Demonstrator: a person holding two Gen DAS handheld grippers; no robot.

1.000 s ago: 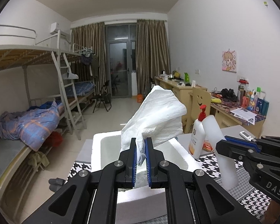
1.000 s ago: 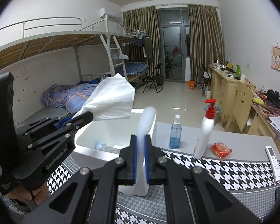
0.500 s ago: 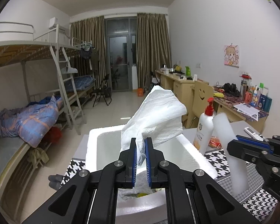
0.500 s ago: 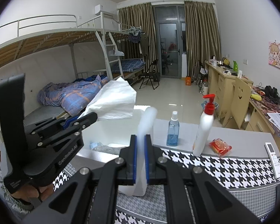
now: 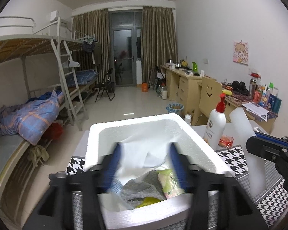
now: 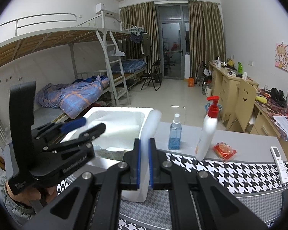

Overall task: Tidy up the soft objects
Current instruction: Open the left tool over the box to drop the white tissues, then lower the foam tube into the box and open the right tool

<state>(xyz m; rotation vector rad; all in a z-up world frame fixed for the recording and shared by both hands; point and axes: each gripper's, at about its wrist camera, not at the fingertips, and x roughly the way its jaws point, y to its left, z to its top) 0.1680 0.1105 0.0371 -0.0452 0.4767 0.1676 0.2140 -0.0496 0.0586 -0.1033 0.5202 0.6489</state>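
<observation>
My left gripper is spread wide above the foam box. The white tissue lies loose between its blurred fingers, toward twelve o'clock, inside the box atop other soft items. My right gripper is clenched on the white foam lid, upright at twelve o'clock, beside the box.

- White pump bottle with red pump stands on the table.
- Blue spray bottle stands just beside it.
- Red packet and white remote lie on the houndstooth cloth.
</observation>
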